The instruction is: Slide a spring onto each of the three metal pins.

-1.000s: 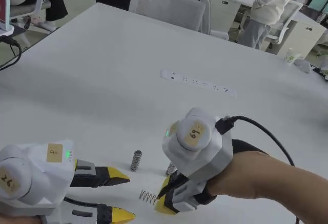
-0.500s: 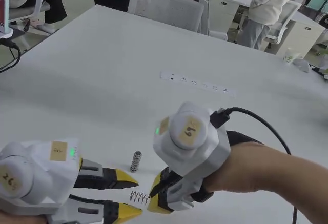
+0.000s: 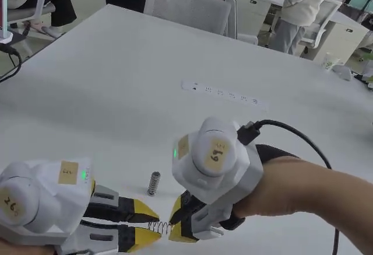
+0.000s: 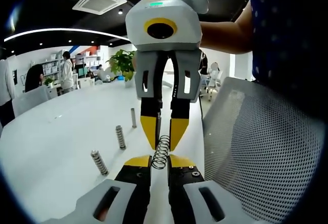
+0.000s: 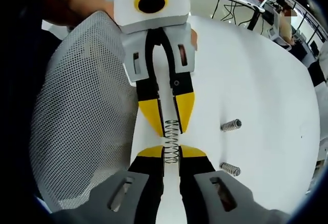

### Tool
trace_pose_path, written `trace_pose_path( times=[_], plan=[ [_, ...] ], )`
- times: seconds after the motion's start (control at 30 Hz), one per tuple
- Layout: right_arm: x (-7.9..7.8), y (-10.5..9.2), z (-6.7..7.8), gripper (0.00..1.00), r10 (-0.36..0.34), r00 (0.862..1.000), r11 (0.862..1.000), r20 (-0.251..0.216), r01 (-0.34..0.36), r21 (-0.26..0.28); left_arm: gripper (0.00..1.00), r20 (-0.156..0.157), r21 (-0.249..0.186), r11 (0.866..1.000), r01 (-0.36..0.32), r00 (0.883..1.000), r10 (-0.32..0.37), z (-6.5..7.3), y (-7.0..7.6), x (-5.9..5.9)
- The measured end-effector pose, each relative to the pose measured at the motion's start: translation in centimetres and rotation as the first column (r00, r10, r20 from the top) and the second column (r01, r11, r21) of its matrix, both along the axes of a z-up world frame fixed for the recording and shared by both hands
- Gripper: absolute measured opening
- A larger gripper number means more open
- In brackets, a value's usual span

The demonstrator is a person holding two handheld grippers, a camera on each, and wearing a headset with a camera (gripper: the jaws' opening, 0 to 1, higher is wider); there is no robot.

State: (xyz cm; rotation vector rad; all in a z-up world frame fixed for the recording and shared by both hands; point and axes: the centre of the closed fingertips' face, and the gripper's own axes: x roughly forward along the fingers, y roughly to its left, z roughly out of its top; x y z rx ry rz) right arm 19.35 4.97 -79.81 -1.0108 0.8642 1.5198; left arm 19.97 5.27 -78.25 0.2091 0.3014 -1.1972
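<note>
The right gripper is pinching one end of a loose spring, and the left gripper is pinching the other end, so the two are meeting tip to tip just above the white table. In the left gripper view, a nearer sprung pin is standing at nine o'clock from that spring. A farther sprung pin and a bare pin are standing at ten to eleven o'clock, all near it but apart.

A thin wire spring is pinched at each end between the left gripper and right gripper. Nearby stand three pins in a row. The near pin and middle pin each wear a coil, and the far pin is bare metal.
</note>
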Motion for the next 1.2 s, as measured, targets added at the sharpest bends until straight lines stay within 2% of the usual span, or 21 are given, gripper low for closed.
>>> trace_pose_path(
  times=[0.47,0.7,1.0,1.2],
  plan=[
    [-0.34,-0.28,0.41,0.08,0.003,0.999,1.0,-0.038,-0.002,0.027,0.03,-0.015,-0.005,0.999,0.033,0.999,-0.033,0.23,-0.32,-0.57],
    [-0.39,-0.36,0.06,0.09,-0.013,0.998,0.999,-0.063,0.016,0.042,0.02,-0.02,-0.006,0.999,0.036,0.999,-0.036,0.27,-0.33,-0.74],
    [-0.23,-0.81,-0.54,0.1,-0.028,0.997,0.998,-0.071,0.032,0.049,0.02,-0.017,-0.015,0.999,0.036,0.999,-0.037,0.54,-0.33,-0.71],
    [-0.15,-0.83,-0.17,0.09,-0.039,0.997,0.997,-0.07,0.043,0.059,0.02,-0.013,-0.023,0.999,0.031,0.999,-0.031,0.75,-0.33,-0.54]
  ],
)
